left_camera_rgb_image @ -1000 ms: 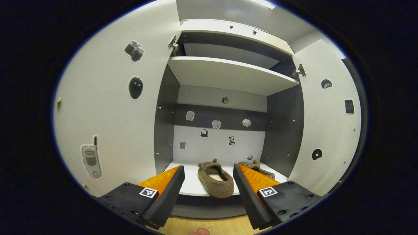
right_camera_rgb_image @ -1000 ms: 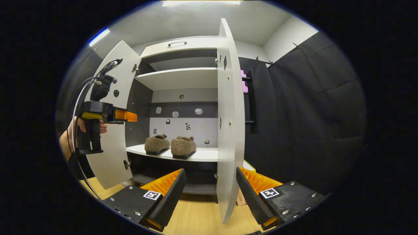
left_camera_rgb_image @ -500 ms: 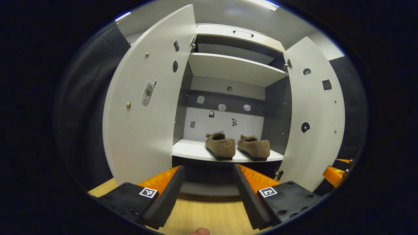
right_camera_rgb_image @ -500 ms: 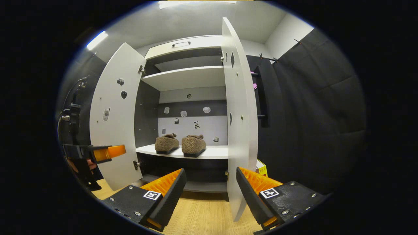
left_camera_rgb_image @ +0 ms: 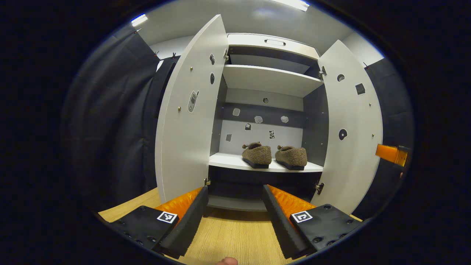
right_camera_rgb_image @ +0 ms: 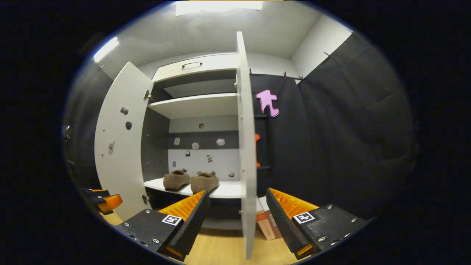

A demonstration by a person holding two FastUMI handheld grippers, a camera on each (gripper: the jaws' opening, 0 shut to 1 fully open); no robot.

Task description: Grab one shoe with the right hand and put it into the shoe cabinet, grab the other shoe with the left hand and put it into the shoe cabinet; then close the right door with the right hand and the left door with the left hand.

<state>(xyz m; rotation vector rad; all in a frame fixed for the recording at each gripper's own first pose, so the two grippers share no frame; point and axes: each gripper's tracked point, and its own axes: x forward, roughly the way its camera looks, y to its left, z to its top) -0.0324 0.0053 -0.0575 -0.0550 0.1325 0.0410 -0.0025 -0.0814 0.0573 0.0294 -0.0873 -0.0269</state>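
On the lower shelf (left_camera_rgb_image: 230,162) of the shoe cabinet (left_camera_rgb_image: 270,40), two brown shoes (left_camera_rgb_image: 257,155) (left_camera_rgb_image: 292,157) sit side by side, both doors swung wide. The left tongs (left_camera_rgb_image: 234,213) and right tongs (right_camera_rgb_image: 237,221) gape with nothing between them. The right door (right_camera_rgb_image: 245,147) stands edge-on, covering part of the shelf. A box (right_camera_rgb_image: 268,222) shows partly behind it.

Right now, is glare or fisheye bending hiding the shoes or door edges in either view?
Left gripper view: ceiling light glares at the top only; the shoes are sharp and evenly lit, and both doors bow outward. Right gripper view: the right door is edge-on and nearly straight; the left door curves strongly.
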